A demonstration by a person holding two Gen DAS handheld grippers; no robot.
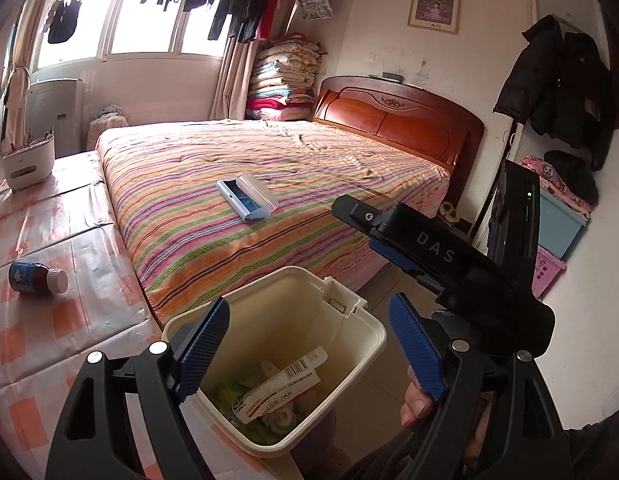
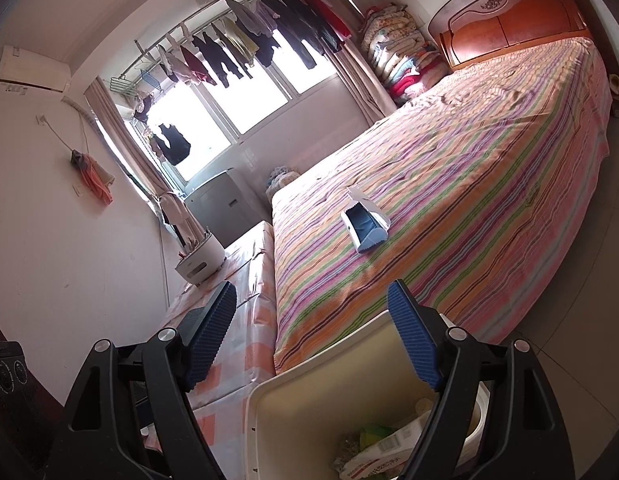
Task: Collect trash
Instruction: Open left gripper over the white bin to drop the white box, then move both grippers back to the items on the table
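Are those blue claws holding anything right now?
No. Both the left gripper and the right gripper are open with nothing between their pads, above the trash bin.

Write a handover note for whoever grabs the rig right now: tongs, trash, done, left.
Left tongs: open, empty, above the bin.
Right tongs: open, empty, beside the bin's rim.
Done: paper packaging and scraps lie in the bin.
Left: small bottle lies on its side on the checkered cover beside the bed; blue-white box lies open on the bedspread. Check whether either is trash.
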